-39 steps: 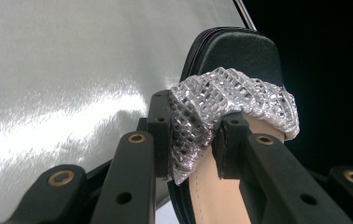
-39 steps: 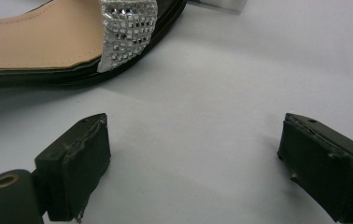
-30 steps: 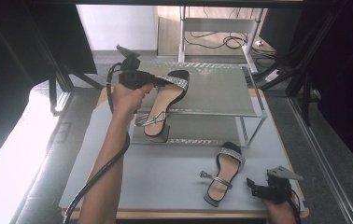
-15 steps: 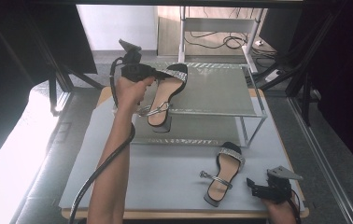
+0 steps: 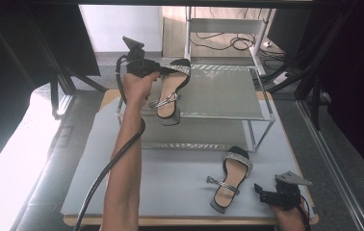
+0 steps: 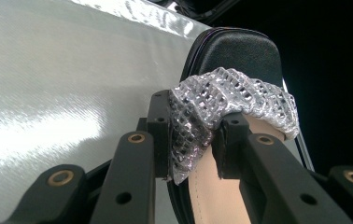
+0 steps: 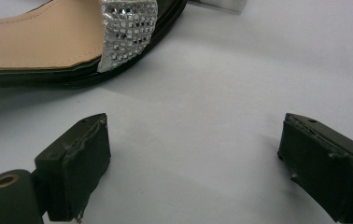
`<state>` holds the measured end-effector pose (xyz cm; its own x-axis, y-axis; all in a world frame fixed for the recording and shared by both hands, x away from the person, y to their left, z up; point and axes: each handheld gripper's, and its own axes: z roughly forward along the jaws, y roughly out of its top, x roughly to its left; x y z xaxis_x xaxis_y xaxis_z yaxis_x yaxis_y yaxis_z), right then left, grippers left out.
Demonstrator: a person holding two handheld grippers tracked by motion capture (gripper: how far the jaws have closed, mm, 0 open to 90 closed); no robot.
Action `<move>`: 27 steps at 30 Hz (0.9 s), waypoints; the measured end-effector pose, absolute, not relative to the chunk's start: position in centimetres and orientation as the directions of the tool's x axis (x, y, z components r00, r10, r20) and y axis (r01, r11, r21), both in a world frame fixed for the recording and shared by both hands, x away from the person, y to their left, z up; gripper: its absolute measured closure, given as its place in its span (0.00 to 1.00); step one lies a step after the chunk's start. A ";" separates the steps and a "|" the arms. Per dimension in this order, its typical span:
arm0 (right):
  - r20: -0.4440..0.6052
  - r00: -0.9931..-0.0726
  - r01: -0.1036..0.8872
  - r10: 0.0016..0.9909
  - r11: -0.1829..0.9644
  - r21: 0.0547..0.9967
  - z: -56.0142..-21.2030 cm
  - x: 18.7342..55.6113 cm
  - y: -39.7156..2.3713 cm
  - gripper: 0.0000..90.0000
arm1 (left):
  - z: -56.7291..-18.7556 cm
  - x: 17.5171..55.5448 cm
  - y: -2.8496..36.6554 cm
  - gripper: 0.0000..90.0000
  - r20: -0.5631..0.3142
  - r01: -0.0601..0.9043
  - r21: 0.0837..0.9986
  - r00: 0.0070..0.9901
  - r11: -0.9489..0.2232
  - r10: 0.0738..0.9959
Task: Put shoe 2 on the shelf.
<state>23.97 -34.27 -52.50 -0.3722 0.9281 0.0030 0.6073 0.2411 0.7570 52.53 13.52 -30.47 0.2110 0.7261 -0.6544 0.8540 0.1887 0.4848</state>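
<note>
— Since the grip is only on the strap, how secure does that sandal look to you?

— Not very. The left gripper [image 5: 144,67] has its jaws closed on the sequined toe strap [image 6: 233,100] of the upper sandal [image 5: 170,91], and the soft strap is bunched between them. The toe end lies on the top shelf [image 5: 218,94] of the wire rack, near its left end, while the heel [image 5: 170,118] hangs out past the front edge.

— So what could go wrong?

— I'd judge that if the jaws let go now, the overhanging heel could tip the shoe off the shelf's front edge and drop it toward the lower shelf or the tabletop [image 5: 170,192]. The strap could also slide out of the jaws, since it is flexible and glossy.

— And the other shoe?

— The second sandal [image 5: 228,178] lies flat on the grey tabletop in front of the rack, toe toward it. The right gripper [image 5: 266,196] rests just beside it to the right, jaws wide apart and holding nothing. In the right gripper view the sandal's sequined strap [image 7: 125,30] sits ahead and left of the jaws.

— Any risk there?

— A careless reach could nudge it sideways rather than grasp it.
</note>
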 end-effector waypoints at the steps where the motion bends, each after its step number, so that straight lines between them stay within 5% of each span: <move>1: 0.003 -0.372 0.607 0.928 0.241 0.757 -52.5 24.0 -34.3 0.10 | -30.5 52.7 13.6 0.80 -0.655 0.854 0.483 0.206 0.193 0.727; 27: 0.002 -0.375 0.605 0.927 0.243 0.758 -52.5 23.9 -34.3 0.10 | -33.0 56.6 13.0 0.78 -0.607 0.840 0.485 0.122 0.244 0.785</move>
